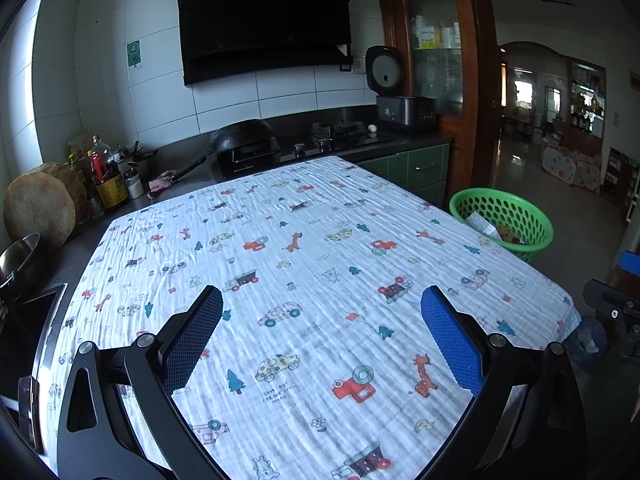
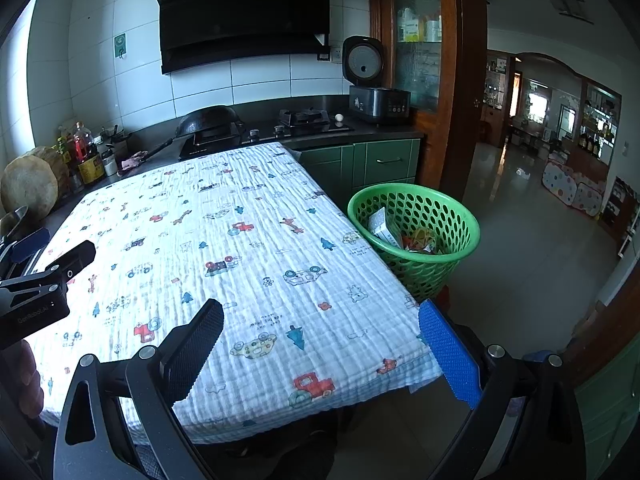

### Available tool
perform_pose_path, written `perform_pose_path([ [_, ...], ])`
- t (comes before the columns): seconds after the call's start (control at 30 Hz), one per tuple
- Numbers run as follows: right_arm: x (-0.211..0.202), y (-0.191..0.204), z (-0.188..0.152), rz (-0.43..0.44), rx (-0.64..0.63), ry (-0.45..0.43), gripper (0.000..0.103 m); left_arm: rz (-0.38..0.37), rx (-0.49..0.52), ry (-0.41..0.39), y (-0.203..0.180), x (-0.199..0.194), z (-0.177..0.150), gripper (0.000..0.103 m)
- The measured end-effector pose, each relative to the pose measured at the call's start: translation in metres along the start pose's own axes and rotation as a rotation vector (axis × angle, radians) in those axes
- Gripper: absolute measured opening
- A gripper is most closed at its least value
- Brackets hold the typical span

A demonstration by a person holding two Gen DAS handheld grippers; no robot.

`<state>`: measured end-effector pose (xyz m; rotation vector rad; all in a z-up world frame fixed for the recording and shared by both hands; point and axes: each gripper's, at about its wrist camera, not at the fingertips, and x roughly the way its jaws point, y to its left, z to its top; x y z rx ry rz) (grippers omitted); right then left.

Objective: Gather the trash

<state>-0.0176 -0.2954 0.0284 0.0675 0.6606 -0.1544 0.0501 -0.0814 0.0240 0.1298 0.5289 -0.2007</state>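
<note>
- Table (image 1: 320, 240) under a white cloth printed with cars and giraffes fills both your views.
- Green basket (image 2: 416, 240) stands on the floor just beside the table's right edge, with trash (image 2: 400, 236) inside: a white packet and colourful wrappers.
- Your left gripper (image 1: 322, 344) hovers over the near edge, fingers wide, holding nothing.
- Your right gripper (image 2: 322, 352) hangs at the near right corner, equally wide, nothing held.

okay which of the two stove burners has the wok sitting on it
The left burner, nearer the bottles, carries the black wok. The right burner, beside the white egg and the rice cooker, is bare.
</note>
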Motion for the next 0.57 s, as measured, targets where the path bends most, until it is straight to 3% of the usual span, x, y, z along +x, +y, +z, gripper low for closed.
perform_pose_path([
  [0.57,0.0016,0.0024,-0.0010,-0.002,-0.003,0.001,0.095,0.016,-0.009,0.008,0.0017,0.0015,-0.0025,0.098],
])
